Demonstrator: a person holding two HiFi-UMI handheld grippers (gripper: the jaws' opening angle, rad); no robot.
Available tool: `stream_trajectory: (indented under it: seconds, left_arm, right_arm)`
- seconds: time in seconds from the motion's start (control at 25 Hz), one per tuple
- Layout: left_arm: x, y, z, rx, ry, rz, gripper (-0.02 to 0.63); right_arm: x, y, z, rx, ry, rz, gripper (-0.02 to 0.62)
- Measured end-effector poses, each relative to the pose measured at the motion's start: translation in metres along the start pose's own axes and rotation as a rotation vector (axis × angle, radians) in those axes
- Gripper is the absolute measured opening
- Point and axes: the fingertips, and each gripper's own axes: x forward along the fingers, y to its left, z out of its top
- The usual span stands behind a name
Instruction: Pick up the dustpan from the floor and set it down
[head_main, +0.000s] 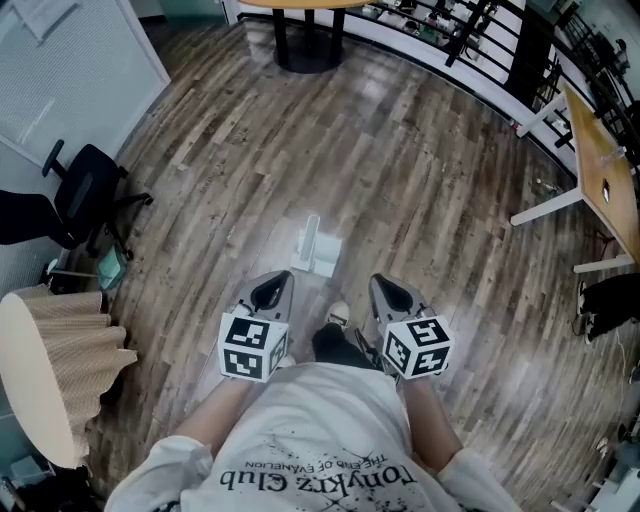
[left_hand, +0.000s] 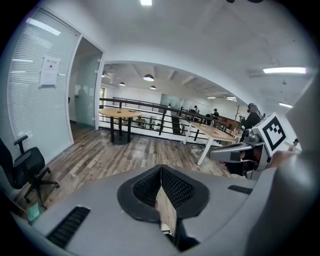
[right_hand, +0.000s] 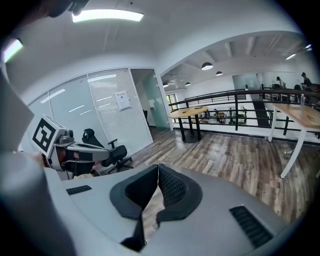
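Note:
The dustpan (head_main: 318, 252) is pale, with a raised handle, and rests on the wood floor just ahead of both grippers in the head view. My left gripper (head_main: 277, 280) hovers short of it on the left, and its black pads (left_hand: 172, 187) meet with nothing between them. My right gripper (head_main: 385, 283) is level with it on the right, pads (right_hand: 170, 185) also closed together and empty. Neither touches the dustpan. The gripper views look out over the room and do not show the dustpan. A shoe tip (head_main: 339, 314) shows between the grippers.
A black office chair (head_main: 85, 195) stands at the left by a glass wall. A round table's dark base (head_main: 308, 50) is far ahead near a black railing (head_main: 470, 25). A wooden desk (head_main: 600, 160) on white legs is at the right. A beige pleated object (head_main: 55, 365) sits near left.

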Motion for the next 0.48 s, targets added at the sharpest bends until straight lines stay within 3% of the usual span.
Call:
stream_trajectory:
  seconds: [0.48]
  left_arm:
    - [0.077,0.002,0.035,0.012,0.065,0.095,0.025]
  right_arm:
    - [0.063,-0.063,0.041,-0.011,0.046,0.126,0.026]
